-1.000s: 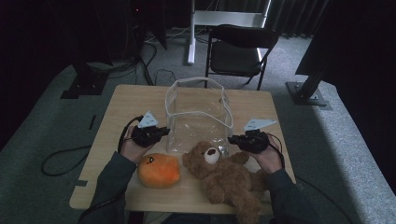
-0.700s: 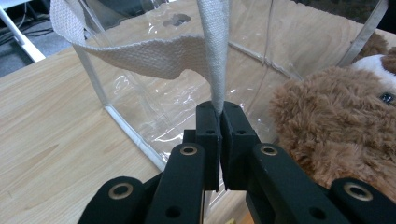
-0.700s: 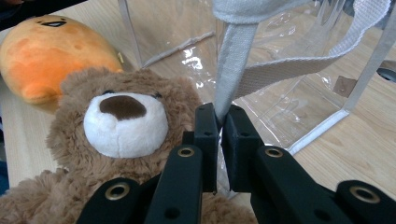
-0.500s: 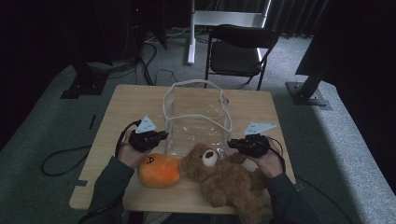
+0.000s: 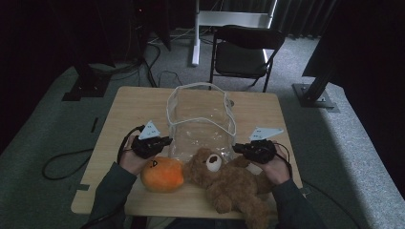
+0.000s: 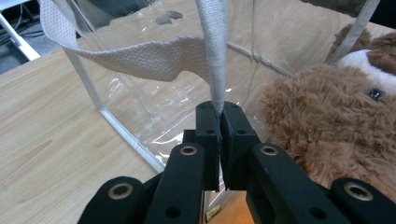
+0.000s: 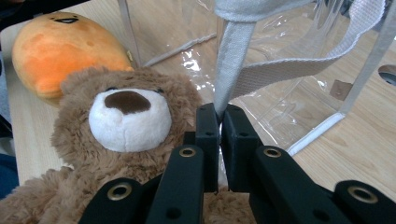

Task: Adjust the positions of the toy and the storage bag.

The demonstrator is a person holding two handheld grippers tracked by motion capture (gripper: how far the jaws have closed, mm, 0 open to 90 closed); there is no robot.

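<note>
A clear plastic bag (image 5: 200,119) with white woven straps stands at the middle of the wooden table (image 5: 129,105). My left gripper (image 5: 165,141) is at the bag's near left corner, shut on a white strap (image 6: 217,70). My right gripper (image 5: 237,148) is at the near right corner, shut on the other strap (image 7: 231,65). A brown teddy bear (image 5: 229,181) lies on its back in front of the bag, its head between the two grippers. An orange plush (image 5: 162,174) lies to the bear's left, just below my left hand.
A black folding chair (image 5: 243,52) stands beyond the table's far edge, with a white stand (image 5: 196,28) behind it. Cables trail over the floor on the left. The table's far half and left side are bare wood.
Both hands have drifted slightly toward the table's near edge, with the straps still pinched. The bag and the toys stay where they were.
</note>
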